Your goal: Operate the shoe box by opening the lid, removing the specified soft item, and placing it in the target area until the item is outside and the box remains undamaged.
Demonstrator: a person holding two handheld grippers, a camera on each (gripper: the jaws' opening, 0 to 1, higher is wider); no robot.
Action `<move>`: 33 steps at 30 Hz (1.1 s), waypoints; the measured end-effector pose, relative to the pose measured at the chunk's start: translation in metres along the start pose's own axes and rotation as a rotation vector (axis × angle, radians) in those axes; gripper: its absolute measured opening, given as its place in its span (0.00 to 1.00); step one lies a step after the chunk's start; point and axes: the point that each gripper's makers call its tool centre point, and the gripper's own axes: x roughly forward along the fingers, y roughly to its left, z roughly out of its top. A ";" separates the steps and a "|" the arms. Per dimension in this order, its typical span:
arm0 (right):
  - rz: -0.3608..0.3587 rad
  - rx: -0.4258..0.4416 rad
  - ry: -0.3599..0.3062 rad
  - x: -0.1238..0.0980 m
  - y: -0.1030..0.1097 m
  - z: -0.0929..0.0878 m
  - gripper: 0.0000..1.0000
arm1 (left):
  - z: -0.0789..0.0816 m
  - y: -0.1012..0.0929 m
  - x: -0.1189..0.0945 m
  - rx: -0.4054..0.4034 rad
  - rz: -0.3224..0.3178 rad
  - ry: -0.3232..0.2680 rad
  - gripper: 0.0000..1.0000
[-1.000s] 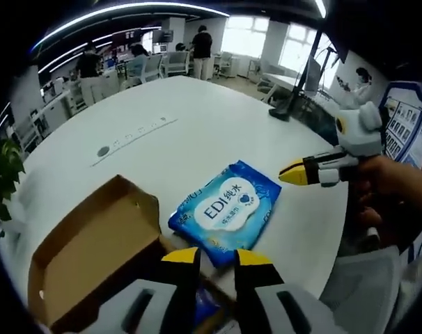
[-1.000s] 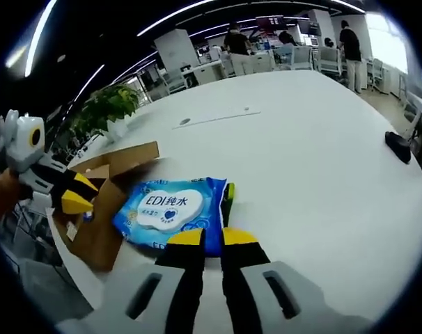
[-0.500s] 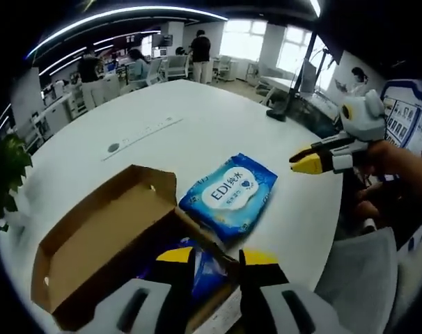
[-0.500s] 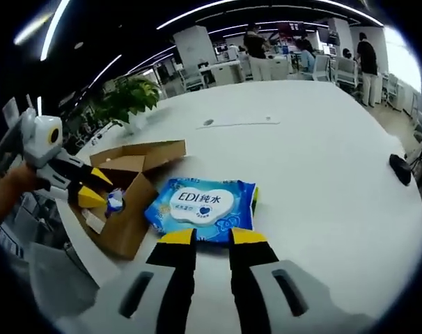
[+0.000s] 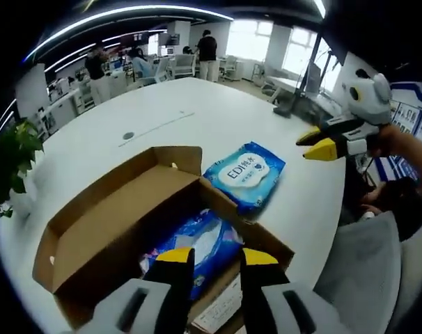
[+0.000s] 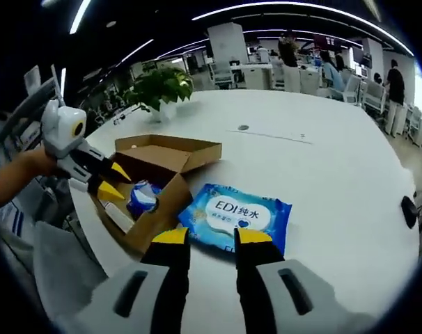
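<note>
Both grippers pull back from the wipes pack (image 5: 244, 173), now lying beside the shoe box (image 5: 120, 229).
Left gripper (image 5: 209, 256) and right gripper (image 6: 211, 236) hang empty, jaws narrowly apart; lid open, second pack (image 5: 200, 245) inside.

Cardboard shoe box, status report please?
Both grippers open, empty. Brown cardboard shoe box open; blue wipes pack out on white table; second blue pack inside. Nothing in the way.

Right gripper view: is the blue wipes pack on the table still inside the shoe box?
No, the blue wipes pack lies flat on the table beside the open shoe box.
</note>
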 end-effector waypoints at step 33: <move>0.234 -0.451 0.153 0.078 0.090 0.012 0.25 | -0.029 0.007 0.034 0.239 -0.172 0.133 0.19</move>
